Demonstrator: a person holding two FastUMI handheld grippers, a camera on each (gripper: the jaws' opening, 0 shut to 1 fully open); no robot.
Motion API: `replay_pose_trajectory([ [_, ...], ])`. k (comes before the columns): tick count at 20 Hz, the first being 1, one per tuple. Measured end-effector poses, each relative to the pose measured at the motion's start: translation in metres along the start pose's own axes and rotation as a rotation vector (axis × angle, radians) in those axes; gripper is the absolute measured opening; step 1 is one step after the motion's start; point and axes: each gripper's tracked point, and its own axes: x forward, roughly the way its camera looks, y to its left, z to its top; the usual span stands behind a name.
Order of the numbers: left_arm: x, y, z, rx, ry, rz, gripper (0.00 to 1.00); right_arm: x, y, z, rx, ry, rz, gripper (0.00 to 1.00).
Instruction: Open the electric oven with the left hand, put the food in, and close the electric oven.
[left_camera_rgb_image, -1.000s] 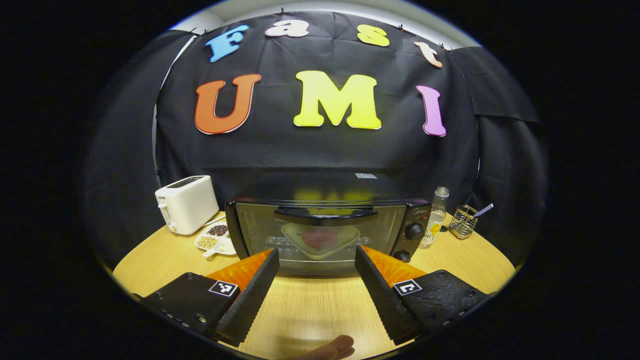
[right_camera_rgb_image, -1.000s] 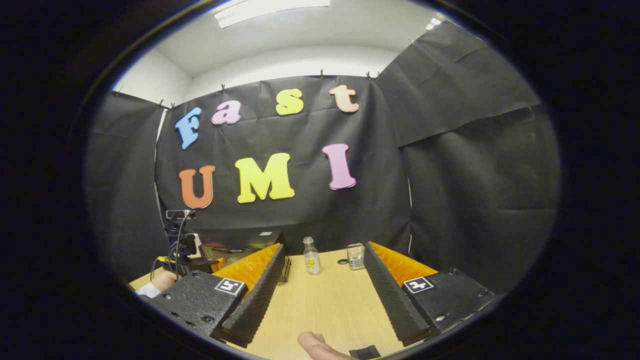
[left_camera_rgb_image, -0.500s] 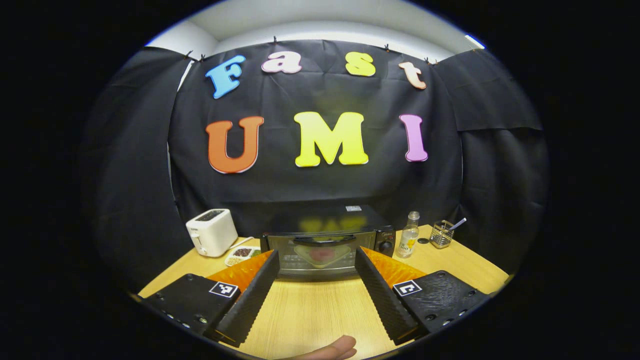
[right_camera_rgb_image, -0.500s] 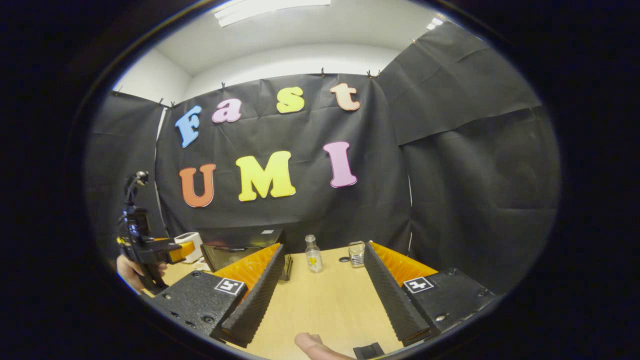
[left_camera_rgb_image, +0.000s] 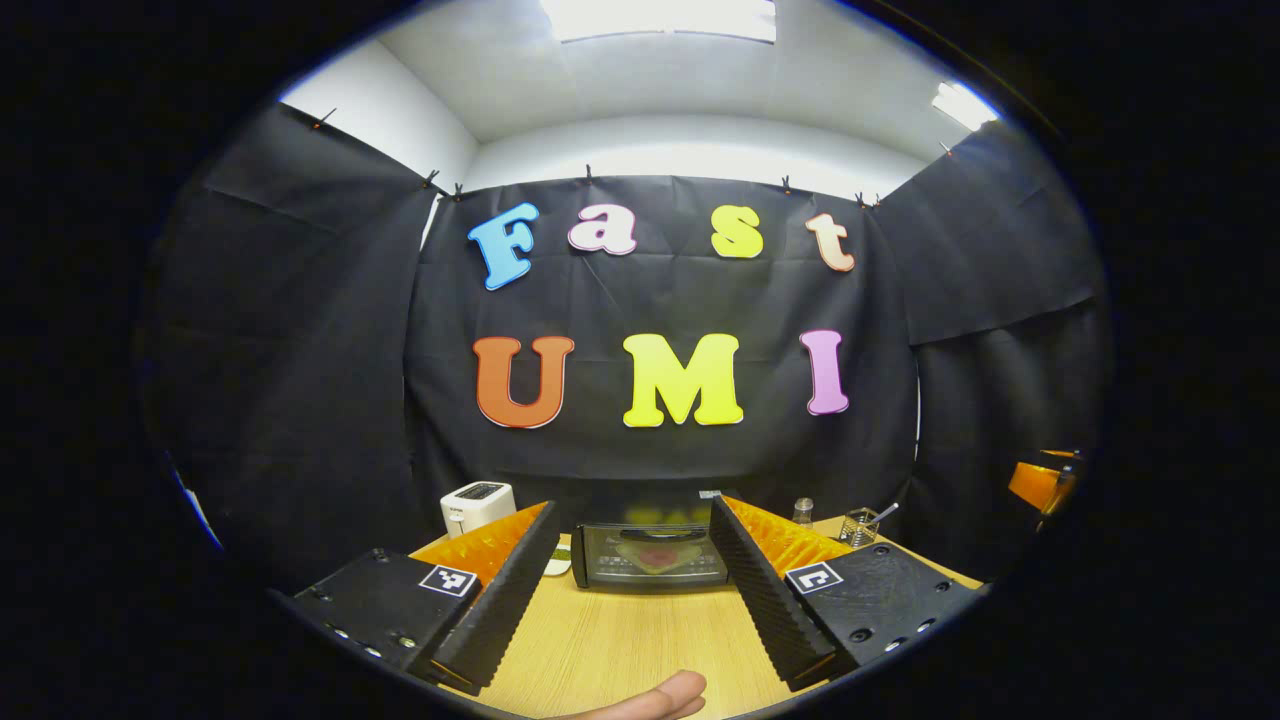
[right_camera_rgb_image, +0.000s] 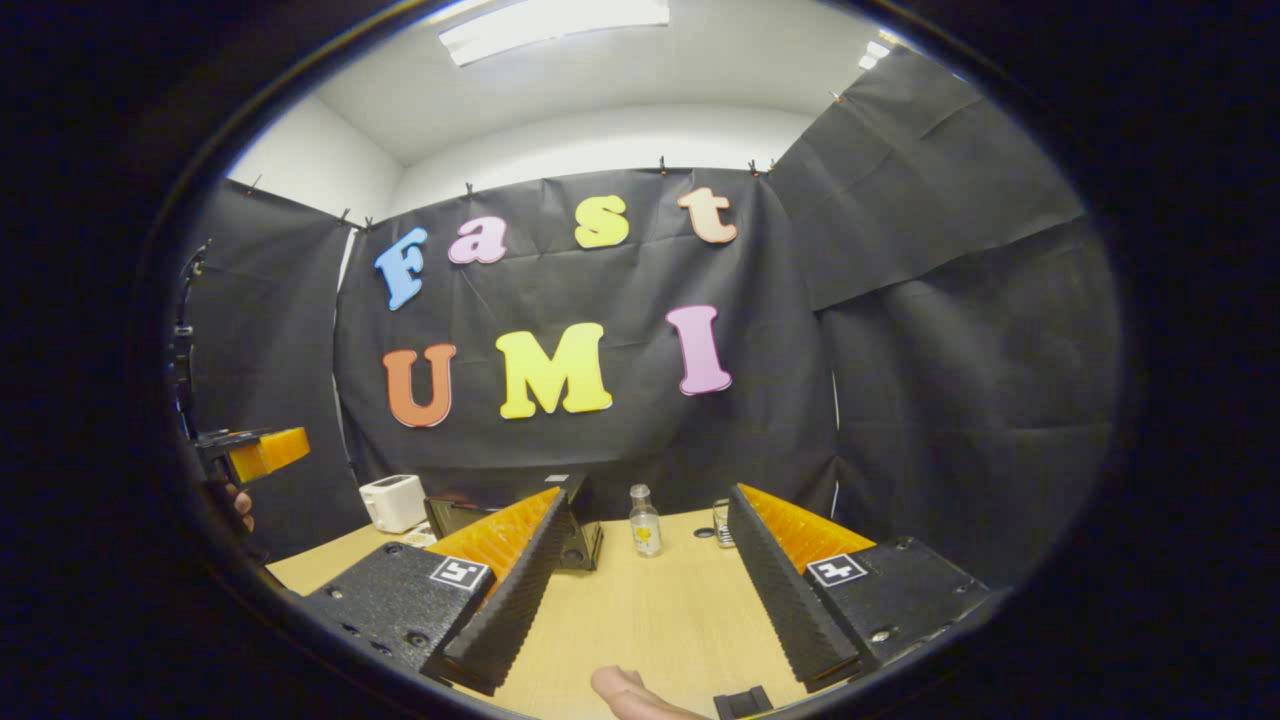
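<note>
The black electric oven (left_camera_rgb_image: 650, 556) stands at the table's far side with its glass door closed. Behind the glass lies a pale plate with reddish food (left_camera_rgb_image: 655, 553). My left gripper (left_camera_rgb_image: 632, 505) is open, well back from the oven, with nothing between its fingers. My right gripper (right_camera_rgb_image: 648, 493) is open too, over bare table. In the right gripper view the oven (right_camera_rgb_image: 465, 512) is partly hidden behind the left finger. The left gripper (right_camera_rgb_image: 255, 453) shows raised at the far left, held by a hand (right_camera_rgb_image: 238, 505). An orange part of the right gripper (left_camera_rgb_image: 1040, 483) appears at the right edge.
A white toaster (left_camera_rgb_image: 478, 505) stands left of the oven. A small glass bottle (right_camera_rgb_image: 645, 522) and a wire holder (left_camera_rgb_image: 858, 525) stand to its right. The wooden table (right_camera_rgb_image: 650, 620) stretches in front. A thumb (left_camera_rgb_image: 660, 695) shows at the bottom edge.
My left gripper has pulled back from the oven and risen, so the oven looks much smaller. It stays open. The right gripper has barely moved. The oven door stays closed.
</note>
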Motion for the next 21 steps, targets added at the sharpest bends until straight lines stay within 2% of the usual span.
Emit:
replay_pose_trajectory([
  [3, -0.025, 0.015, -0.007, -0.018, -0.005, 0.063, 0.96, -0.007, 0.011, 0.001, 0.002, -0.015, 0.022, 0.96],
  [4, -0.029, 0.018, -0.011, -0.026, -0.002, 0.075, 0.96, -0.008, 0.014, 0.001, 0.009, -0.014, 0.030, 1.00],
  [5, -0.032, 0.018, -0.016, -0.031, 0.007, 0.076, 0.95, -0.008, 0.018, 0.001, 0.013, -0.011, 0.041, 0.96],
  [6, -0.033, 0.014, -0.023, -0.019, 0.025, 0.057, 0.95, -0.010, 0.021, -0.002, 0.013, -0.006, 0.052, 0.95],
  [7, -0.033, 0.012, -0.030, -0.002, 0.041, 0.047, 0.95, -0.010, 0.022, -0.002, 0.011, -0.001, 0.057, 1.00],
  [8, -0.033, 0.014, -0.033, 0.013, 0.041, 0.049, 0.95, -0.010, 0.022, -0.001, 0.010, -0.004, 0.060, 1.00],
  [10, -0.031, 0.012, -0.032, 0.035, 0.032, 0.039, 0.95, -0.011, 0.022, 0.000, 0.002, -0.012, 0.059, 0.95],
  [12, -0.030, 0.000, -0.035, 0.040, 0.026, 0.003, 0.95, -0.012, 0.023, 0.002, -0.002, -0.023, 0.062, 0.95],
  [15, -0.031, -0.002, -0.036, 0.071, 0.014, -0.009, 0.95, -0.010, 0.028, 0.001, -0.002, -0.031, 0.072, 0.95],
  [16, -0.032, -0.002, -0.037, 0.078, 0.015, -0.011, 0.96, -0.010, 0.030, -0.002, -0.001, -0.026, 0.076, 1.00],
  [17, -0.033, -0.005, -0.037, 0.084, 0.011, -0.016, 0.96, -0.009, 0.033, -0.004, -0.001, -0.018, 0.084, 0.95],
  [18, -0.034, -0.008, -0.036, 0.091, 0.008, -0.025, 0.96, -0.009, 0.035, -0.006, -0.002, -0.010, 0.090, 1.00],
  [19, -0.034, -0.008, -0.037, 0.094, 0.008, -0.029, 0.96, -0.008, 0.036, -0.007, -0.005, -0.006, 0.091, 1.00],
  [20, -0.033, -0.010, -0.038, 0.094, 0.007, -0.032, 0.96, -0.009, 0.035, -0.006, -0.008, -0.007, 0.090, 0.95],
  [21, -0.032, -0.013, -0.041, 0.092, 0.011, -0.041, 0.96, -0.009, 0.035, -0.004, -0.010, -0.011, 0.087, 0.95],
])
